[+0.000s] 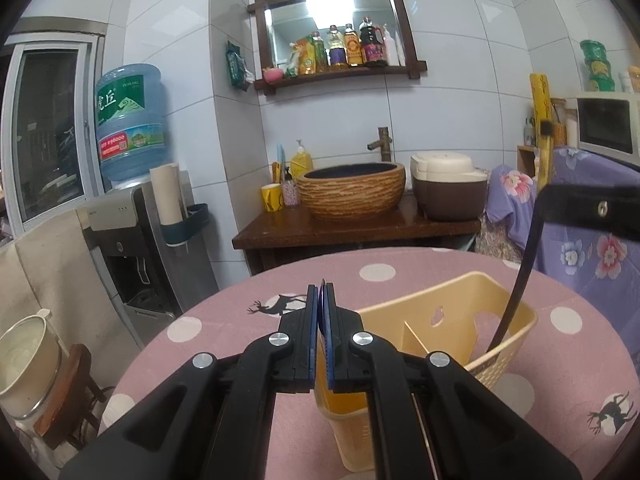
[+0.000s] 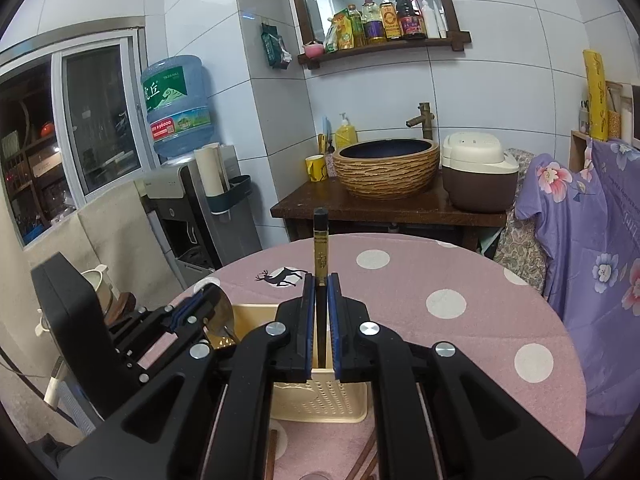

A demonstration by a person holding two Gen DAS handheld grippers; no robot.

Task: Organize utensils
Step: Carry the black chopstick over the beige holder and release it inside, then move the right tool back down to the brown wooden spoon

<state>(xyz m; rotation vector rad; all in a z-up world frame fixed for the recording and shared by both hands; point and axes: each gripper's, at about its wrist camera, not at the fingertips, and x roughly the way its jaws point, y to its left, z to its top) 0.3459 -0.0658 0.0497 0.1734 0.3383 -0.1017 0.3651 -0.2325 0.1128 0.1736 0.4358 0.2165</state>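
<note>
A cream plastic utensil holder (image 1: 440, 320) with a divider stands on the pink dotted table (image 1: 240, 312). My left gripper (image 1: 321, 296) is shut on a metal spoon over the holder's left side; the spoon's bowl (image 2: 222, 312) shows in the right wrist view, where the left gripper (image 2: 196, 306) sits at the left. My right gripper (image 2: 321, 292) is shut on a black chopstick with a gold band (image 2: 321, 252), held upright over the holder (image 2: 320, 396). In the left wrist view the chopstick (image 1: 516, 288) slants down into the holder's right compartment.
More brown chopsticks (image 2: 366, 464) lie on the table near its front edge. Behind the table stand a wooden counter with a basin (image 1: 352, 192) and rice cooker (image 1: 448, 188), a water dispenser (image 1: 132, 216) at left, and a purple flowered cloth (image 2: 592, 240) at right.
</note>
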